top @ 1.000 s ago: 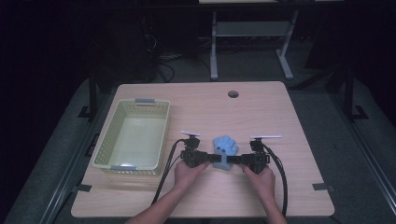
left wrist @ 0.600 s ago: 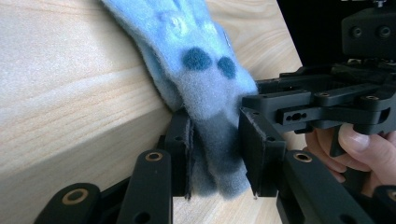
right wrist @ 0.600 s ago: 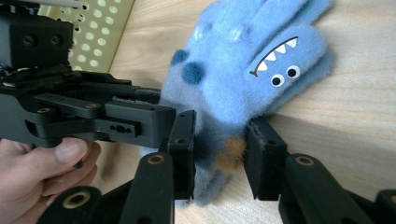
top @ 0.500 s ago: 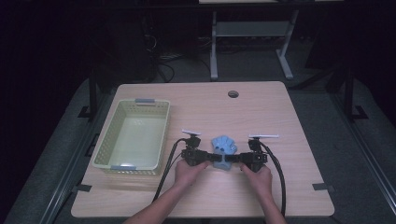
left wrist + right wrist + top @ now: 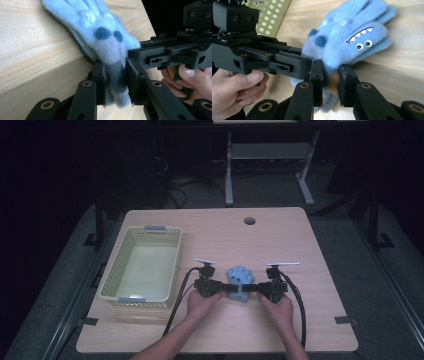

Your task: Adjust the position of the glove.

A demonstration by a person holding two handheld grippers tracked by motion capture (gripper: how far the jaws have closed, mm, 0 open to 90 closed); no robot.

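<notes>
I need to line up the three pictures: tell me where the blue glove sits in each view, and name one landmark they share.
High view: the blue glove lies low of centre on the table, between the two grippers.
Left gripper view: top centre, its cuff running down between the jaws.
Right gripper view: centre to upper right, monster face showing.
Shared landmark: the light wooden table.

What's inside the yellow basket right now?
The yellow basket looks empty: its pale floor shows bare. The strip just inside its near wall is hidden. The blue glove lies outside on the table, between both tongs.
</notes>
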